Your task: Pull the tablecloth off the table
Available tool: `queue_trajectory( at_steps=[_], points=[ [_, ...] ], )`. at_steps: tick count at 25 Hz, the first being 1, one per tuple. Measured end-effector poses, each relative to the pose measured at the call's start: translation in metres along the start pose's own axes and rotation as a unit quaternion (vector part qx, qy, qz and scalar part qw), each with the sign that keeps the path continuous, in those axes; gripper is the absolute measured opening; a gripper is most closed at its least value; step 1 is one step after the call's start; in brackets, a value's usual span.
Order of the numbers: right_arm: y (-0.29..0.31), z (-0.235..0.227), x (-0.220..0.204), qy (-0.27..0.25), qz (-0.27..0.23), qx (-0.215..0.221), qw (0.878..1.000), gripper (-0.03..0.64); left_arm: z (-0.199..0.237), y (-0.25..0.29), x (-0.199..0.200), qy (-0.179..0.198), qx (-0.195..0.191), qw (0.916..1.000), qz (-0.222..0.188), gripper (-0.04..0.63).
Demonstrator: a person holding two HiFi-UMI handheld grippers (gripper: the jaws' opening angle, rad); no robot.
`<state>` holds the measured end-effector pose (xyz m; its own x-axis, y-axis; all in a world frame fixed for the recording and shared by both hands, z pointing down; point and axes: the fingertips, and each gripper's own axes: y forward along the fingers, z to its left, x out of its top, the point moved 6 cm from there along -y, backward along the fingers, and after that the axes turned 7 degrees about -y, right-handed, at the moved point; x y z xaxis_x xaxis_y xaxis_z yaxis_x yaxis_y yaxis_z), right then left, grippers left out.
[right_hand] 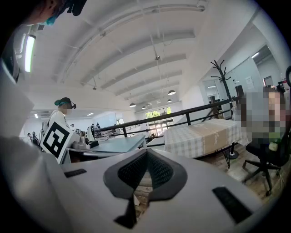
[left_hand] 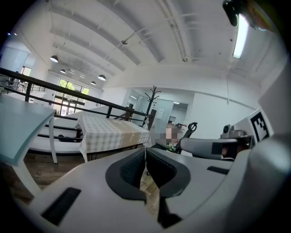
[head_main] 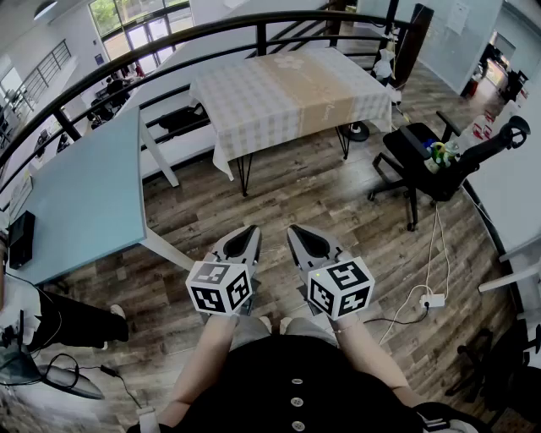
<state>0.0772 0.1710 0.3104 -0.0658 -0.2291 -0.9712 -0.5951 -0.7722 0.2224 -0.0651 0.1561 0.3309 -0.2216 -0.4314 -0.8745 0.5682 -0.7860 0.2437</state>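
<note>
Left tool and right tool are both pinched fully shut on nothing, side by side over the wood floor, well apart from the checked tablecloth draped over the far surface.

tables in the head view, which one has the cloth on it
The farther table, by the black railing: a beige checked tablecloth drapes it. The nearer light blue table at left has none.

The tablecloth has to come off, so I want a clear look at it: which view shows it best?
The head view: the checked tablecloth is seen from above, its top and near hanging edges plain. The left gripper view shows it small and side-on; the right gripper view shows it side-on too, at the right.
</note>
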Motion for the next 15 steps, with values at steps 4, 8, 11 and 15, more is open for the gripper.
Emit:
queue_trajectory(
  at_steps=[4, 8, 11, 15],
  points=[
    [0.004, -0.002, -0.003, 0.003, 0.004, -0.001, 1.000, 0.026, 0.006, 0.000, -0.005, -0.005, 0.005, 1.0000, 0.007, 0.021],
    [0.007, -0.004, -0.003, 0.013, 0.000, -0.003, 1.000, 0.026, 0.007, 0.001, -0.007, -0.009, 0.006, 0.9999, 0.010, 0.021],
    [0.007, -0.008, -0.004, 0.034, -0.011, 0.008, 0.999, 0.026, 0.006, 0.005, -0.008, -0.016, 0.003, 0.9998, 0.008, 0.021],
    [0.002, -0.017, -0.005, 0.068, -0.028, 0.030, 0.997, 0.026, -0.001, 0.011, -0.009, -0.017, 0.005, 0.9998, 0.005, 0.021]
  ],
)
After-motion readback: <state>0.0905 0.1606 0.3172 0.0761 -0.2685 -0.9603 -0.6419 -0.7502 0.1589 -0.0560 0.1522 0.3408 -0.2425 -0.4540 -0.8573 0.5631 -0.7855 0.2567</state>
